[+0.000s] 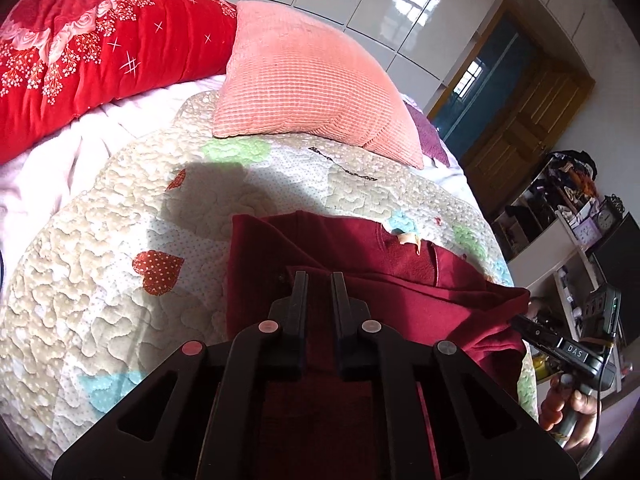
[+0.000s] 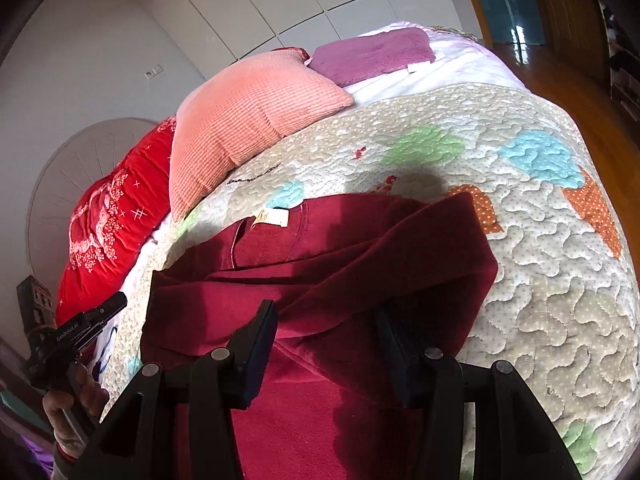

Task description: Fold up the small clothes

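Mid-fold: my left gripper (image 1: 320, 280) pinches narrow on the maroon garment (image 2: 320, 256) near the quilt's (image 2: 540, 280) edge, right gripper (image 2: 326, 320) wide; next, I judge, lay the fold flat.

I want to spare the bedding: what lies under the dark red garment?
The dark red fleece garment lies on the quilted patchwork bedspread, beige with coloured patches. Whatever is directly beneath the cloth is covered and cannot be seen.

The left gripper (image 1: 320, 280) hangs over a dark red garment (image 1: 400, 280) on the quilt (image 1: 120, 220), fingers (image 1: 299, 300) a narrow gap apart. A pink pillow (image 1: 304, 80) and red blanket (image 1: 100, 52) lie beyond. The right gripper (image 1: 516, 320) touches the garment's far corner.
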### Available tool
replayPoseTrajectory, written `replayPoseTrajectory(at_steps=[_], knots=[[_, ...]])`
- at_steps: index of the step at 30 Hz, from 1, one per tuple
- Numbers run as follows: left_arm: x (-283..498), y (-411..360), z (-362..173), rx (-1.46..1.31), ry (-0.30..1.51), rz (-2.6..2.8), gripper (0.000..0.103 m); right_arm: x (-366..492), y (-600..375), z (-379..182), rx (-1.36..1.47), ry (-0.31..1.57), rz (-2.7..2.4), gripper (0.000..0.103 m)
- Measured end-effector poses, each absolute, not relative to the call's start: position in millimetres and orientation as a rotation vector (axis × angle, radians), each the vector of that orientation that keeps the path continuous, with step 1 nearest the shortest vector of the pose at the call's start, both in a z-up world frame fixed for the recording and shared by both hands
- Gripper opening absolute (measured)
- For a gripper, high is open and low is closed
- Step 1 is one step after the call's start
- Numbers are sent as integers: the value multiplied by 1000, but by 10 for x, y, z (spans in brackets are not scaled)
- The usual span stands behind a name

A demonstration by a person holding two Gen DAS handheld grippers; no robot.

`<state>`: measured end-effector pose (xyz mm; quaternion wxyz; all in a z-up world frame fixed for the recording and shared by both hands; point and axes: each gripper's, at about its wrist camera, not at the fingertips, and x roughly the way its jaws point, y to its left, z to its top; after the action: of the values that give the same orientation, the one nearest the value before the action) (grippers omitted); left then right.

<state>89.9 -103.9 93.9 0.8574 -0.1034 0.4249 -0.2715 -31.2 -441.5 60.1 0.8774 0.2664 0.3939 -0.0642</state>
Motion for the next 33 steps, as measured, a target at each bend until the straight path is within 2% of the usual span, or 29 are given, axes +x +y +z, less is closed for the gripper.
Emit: replayPoseTrajectory(at_steps=[1,2,3,5,9,12,13,15,17,21,29,33], knots=[[896,-1020,925,-218,906,-568,11,-336,-4373,634,538,815,-133,51],[905,-1013,898,-217,926,-570,19,-359,-4321,666,514,811,-128,51],[917,-1006,860,-216,948,-570,34,-379,-4253,696,491,809,-112,51],[945,-992,780,-238,972,-558,49,-400,-4108,724,459,816,-54,50],[951,-1069,662,-257,1011,-564,50,-437,-3889,736,366,830,-42,50],[866,-1244,613,-164,1012,-555,50,-487,-3908,735,382,821,-39,50],[848,-1310,587,-124,1016,-552,47,-507,-3941,730,395,817,-46,50],[836,-1419,522,-72,1033,-549,17,-557,-4011,717,426,814,-64,51],[841,-1456,486,-48,1035,-530,8,-626,-4062,703,464,812,-69,51],[713,-1306,724,-118,998,-554,5,-791,-4084,744,460,799,-70,51],[168,-778,1672,-404,905,-777,5,-937,-4230,831,479,739,-85,51],[416,-736,1667,-513,941,-730,5,-675,-4257,735,509,740,-76,51]])
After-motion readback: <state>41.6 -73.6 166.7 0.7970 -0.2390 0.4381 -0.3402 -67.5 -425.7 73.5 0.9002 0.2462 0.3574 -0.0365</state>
